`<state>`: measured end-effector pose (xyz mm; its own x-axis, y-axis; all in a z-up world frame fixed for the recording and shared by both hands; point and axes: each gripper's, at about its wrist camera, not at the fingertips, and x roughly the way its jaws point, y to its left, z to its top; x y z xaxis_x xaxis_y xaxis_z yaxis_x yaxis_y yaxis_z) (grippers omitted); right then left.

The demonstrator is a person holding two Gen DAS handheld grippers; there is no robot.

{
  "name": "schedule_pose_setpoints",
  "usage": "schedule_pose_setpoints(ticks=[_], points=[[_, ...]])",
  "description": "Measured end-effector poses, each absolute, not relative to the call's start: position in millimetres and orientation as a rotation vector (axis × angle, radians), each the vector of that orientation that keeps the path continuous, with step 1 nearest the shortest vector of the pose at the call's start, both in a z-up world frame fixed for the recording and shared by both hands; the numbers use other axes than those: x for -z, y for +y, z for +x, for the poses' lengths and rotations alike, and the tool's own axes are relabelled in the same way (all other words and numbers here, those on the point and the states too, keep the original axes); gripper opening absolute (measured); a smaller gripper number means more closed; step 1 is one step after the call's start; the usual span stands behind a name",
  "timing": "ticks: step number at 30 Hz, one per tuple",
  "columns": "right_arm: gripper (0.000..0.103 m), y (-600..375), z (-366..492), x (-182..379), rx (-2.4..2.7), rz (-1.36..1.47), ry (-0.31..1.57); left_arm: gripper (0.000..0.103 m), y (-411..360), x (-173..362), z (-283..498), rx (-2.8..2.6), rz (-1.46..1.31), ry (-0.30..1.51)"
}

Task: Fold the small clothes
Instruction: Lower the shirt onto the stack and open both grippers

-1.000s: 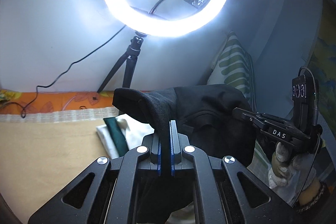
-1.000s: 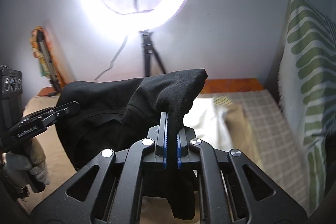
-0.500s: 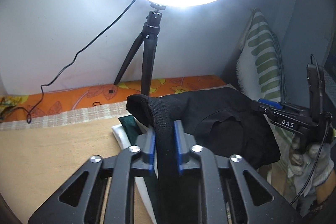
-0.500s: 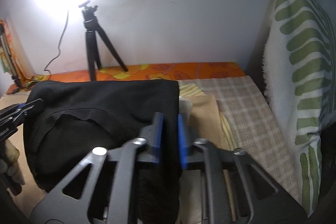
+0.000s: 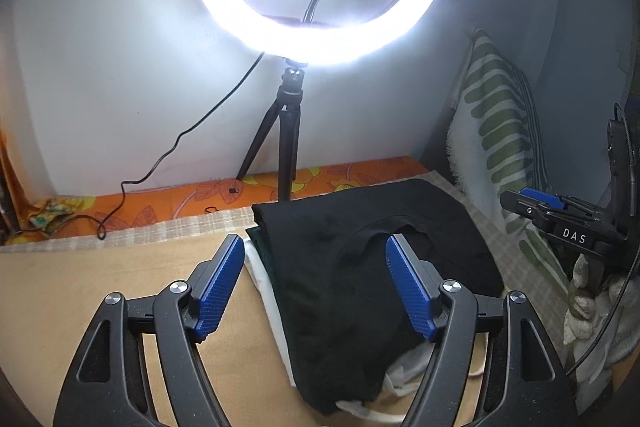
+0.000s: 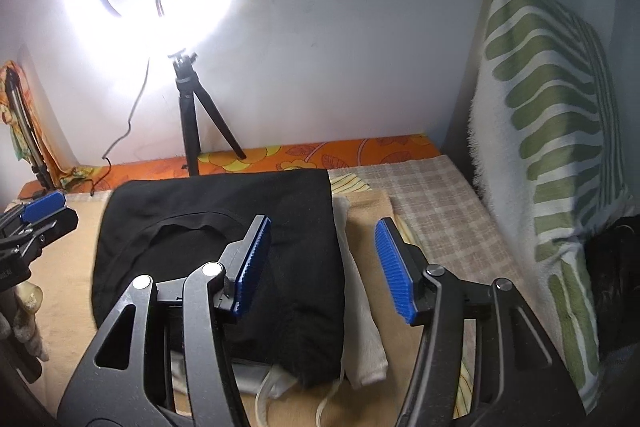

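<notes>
A folded black garment lies on top of a stack of folded clothes, with white cloth and a dark green layer showing under its left edge. In the right wrist view the black garment sits over white cloth. My left gripper is open and empty above the garment's left part. My right gripper is open and empty over the garment's right edge. The right gripper also shows in the left wrist view, and the left gripper's blue tip shows in the right wrist view.
A lit ring light on a black tripod stands at the wall behind the stack, its cable trailing left. A green-striped pillow leans at the right. The bed has a tan blanket, checked cloth and orange floral sheet.
Both grippers have opened and let go of the black garment. It was held up a second ago and now lies flat, folded, on the stack.
</notes>
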<state>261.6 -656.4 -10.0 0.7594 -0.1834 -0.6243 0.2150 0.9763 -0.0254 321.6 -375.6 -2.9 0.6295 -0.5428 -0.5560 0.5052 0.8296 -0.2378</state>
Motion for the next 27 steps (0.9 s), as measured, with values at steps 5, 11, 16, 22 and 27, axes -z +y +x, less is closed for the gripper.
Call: schedule_pose_setpoints(ticks=[5, 11, 16, 22, 27], points=[[0.059, -636.1, 226.5, -22.1, 0.227, 0.030, 0.641, 0.073, -362.4, -18.9, 290.8, 0.621, -0.047, 0.635], [0.059, -608.2, 189.0, -51.0, 0.226, 0.029, 0.605, 0.079, -335.7, -47.2, 252.3, 0.640, -0.038, 0.594], [0.065, -580.3, 153.2, -65.1, 0.234, 0.017, 0.583, 0.079, -310.5, -62.7, 218.8, 0.647, -0.018, 0.554], [0.084, -552.3, 111.5, -71.7, 0.241, 0.023, 0.533, 0.080, -286.2, -70.4, 178.8, 0.671, 0.019, 0.519], [0.084, -534.9, 84.2, -73.3, 0.241, 0.049, 0.514, 0.082, -267.7, -70.7, 142.3, 0.683, 0.072, 0.485]])
